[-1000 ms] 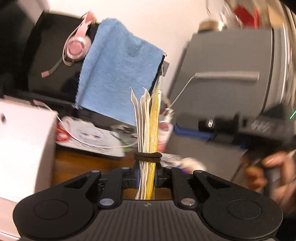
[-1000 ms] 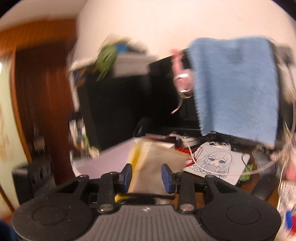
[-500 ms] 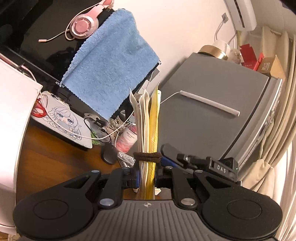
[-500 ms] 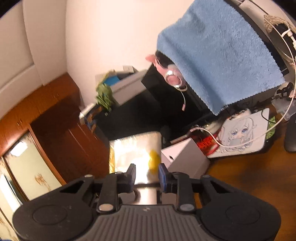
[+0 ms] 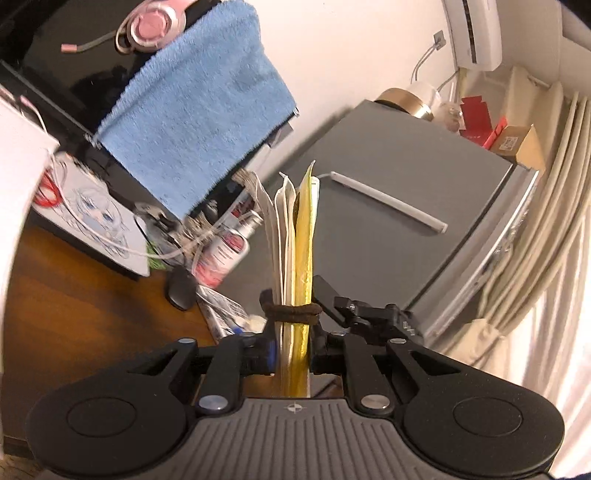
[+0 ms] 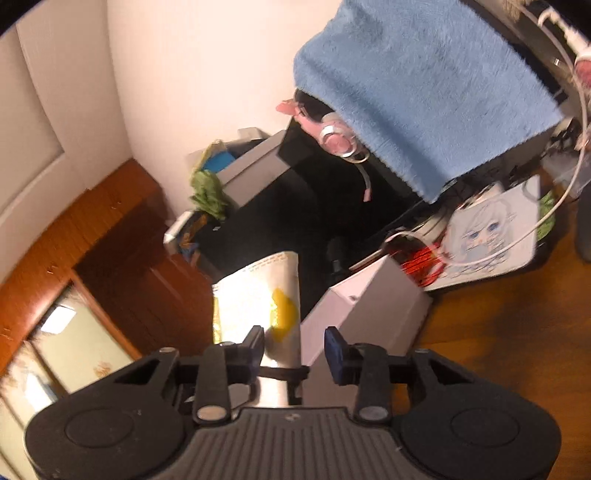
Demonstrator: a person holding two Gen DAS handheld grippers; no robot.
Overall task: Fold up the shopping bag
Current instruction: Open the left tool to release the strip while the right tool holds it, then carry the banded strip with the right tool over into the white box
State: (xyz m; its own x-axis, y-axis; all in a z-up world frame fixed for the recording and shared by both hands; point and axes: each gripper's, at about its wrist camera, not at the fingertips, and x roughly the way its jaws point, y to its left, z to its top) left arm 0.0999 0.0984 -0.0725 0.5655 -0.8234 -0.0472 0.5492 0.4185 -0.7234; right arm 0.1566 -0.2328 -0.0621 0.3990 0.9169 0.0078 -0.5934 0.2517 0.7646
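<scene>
Two grippers share the work, and only one has a hold. My left gripper (image 5: 291, 350) is pinching the folded shopping bag (image 5: 295, 236) — a flat, upright bundle of white and yellow layers, seen edge-on, cinched just above the fingertips by a dark brown elastic band (image 5: 291, 313). My right gripper (image 6: 294, 347) stands spread, its jaws either side of the bundle's broad silvery face with the yellow patch, touching nothing that I can see.

A second ago the left view was blurred and level with the wooden desk (image 5: 74, 302); now it has rolled and lifted, so the grey refrigerator (image 5: 406, 221) and the white air conditioner (image 5: 472, 33) fill the right side and the blue fluffy towel (image 5: 195, 125) hangs slantwise. The right view has swung likewise, off the desk and towards the brown wooden cabinet (image 6: 122, 258). The bundle has kept its place between the left fingers throughout, the band unmoved.

I judge the folding done and the bag secured: it is held in the air above the desk, clear of the white box (image 6: 369, 299), and what remains is to set it down. The band looks snug, though the top layers fan apart slightly.
</scene>
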